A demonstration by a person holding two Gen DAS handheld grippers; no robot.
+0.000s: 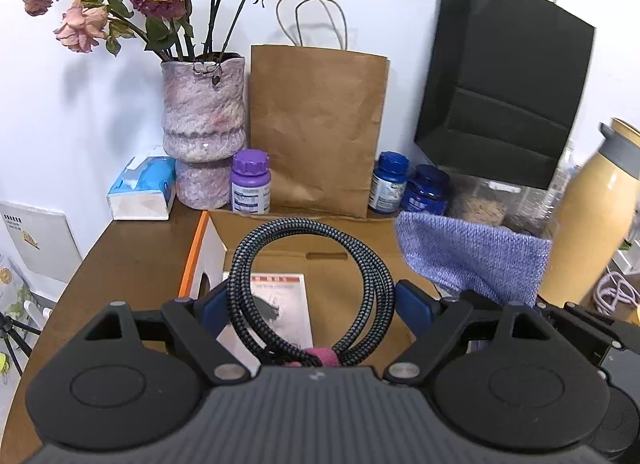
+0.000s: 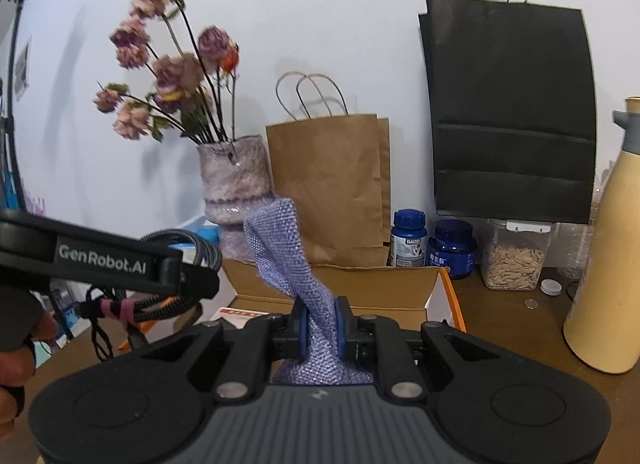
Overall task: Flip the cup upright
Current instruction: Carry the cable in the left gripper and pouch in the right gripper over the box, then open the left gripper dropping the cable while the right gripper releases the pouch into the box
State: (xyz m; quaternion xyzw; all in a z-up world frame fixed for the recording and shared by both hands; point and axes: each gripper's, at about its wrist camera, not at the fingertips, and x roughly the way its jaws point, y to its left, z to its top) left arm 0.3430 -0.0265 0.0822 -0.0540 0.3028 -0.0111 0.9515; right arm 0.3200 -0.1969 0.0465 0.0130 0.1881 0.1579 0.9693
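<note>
Left wrist view: your left tool (image 1: 316,304) has its blue pads spread wide, with a coiled braided cable (image 1: 312,288) looped between them. Whether the pads press the coil or it merely rests there, you cannot tell from here. Below lies an open cardboard box (image 1: 280,236) on the brown worktop (image 1: 132,264). A purple knitted cloth (image 1: 476,260) hangs in from the right, and the cream jug (image 1: 588,224) is cut off at the frame edge.

Right wrist view: your right tool (image 2: 322,328) is nearly closed, its pads pinching that purple knitted cloth, which stands up twisted above them. The left tool shows at the left edge, the cable dangling by its pink tie (image 2: 120,310); a hand (image 2: 12,376) is partly cut off beside it.

No cup shows in either view, so you cannot say where it lies or how it is tipped. The flip looks not yet begun. Your next move likely calls for freeing at least one tool, then finding the cup, perhaps inside the box, whose floor is mostly hidden.
</note>
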